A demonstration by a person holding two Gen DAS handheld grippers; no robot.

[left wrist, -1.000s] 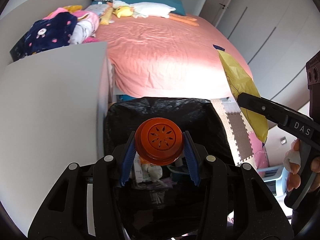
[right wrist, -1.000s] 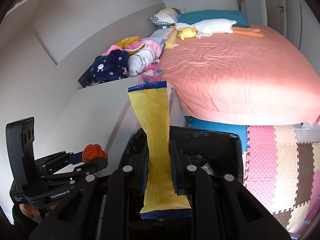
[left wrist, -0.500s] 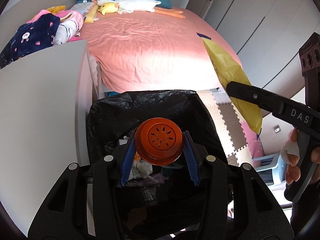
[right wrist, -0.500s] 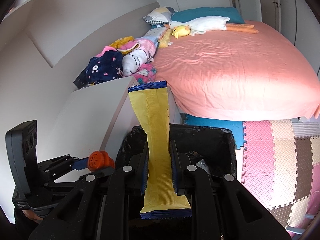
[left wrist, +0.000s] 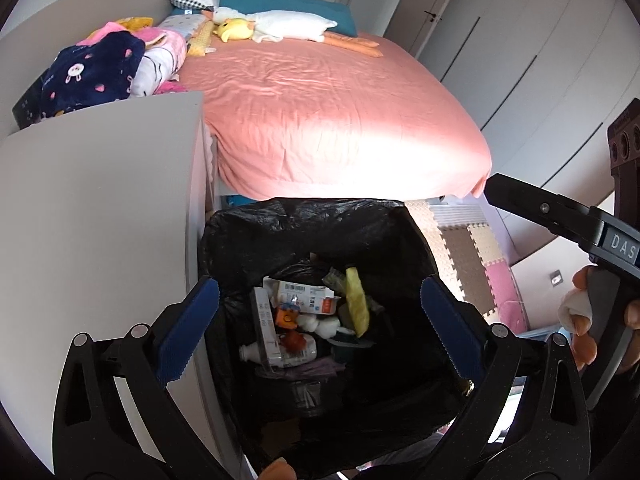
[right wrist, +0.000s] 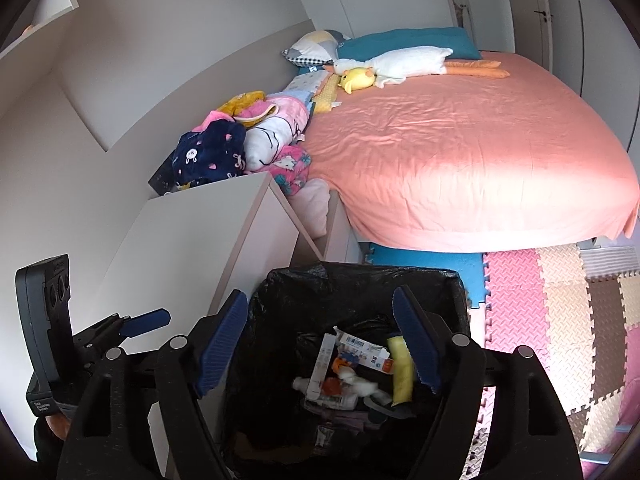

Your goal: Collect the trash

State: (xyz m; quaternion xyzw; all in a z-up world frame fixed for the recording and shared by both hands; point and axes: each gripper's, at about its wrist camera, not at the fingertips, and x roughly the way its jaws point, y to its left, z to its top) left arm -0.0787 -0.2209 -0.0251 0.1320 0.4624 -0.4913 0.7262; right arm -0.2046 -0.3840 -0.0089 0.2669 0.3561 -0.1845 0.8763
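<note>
A bin lined with a black bag (left wrist: 304, 220) (right wrist: 360, 280) stands below both grippers. Inside lie a yellow wrapper (left wrist: 357, 302) (right wrist: 401, 368), an orange cap (left wrist: 288, 317) (right wrist: 340, 362), a white carton (left wrist: 306, 296) (right wrist: 366, 350), a small bottle (left wrist: 280, 350) and other scraps. My left gripper (left wrist: 316, 330) is open and empty above the bin; it also shows at the left of the right wrist view (right wrist: 148, 318). My right gripper (right wrist: 318, 342) is open and empty above the bin; its finger shows at the right of the left wrist view (left wrist: 540, 208).
A white cabinet (left wrist: 92, 216) (right wrist: 192, 248) stands against the bin's left side. A bed with a pink sheet (left wrist: 320, 120) (right wrist: 460, 152) lies beyond, with folded clothes (left wrist: 100, 72) and plush toys (right wrist: 392, 64). Foam floor mats (right wrist: 560, 312) lie to the right.
Both grippers have opened. The orange cap left the left gripper and the yellow wrapper left the right gripper; both now lie in the bin.
</note>
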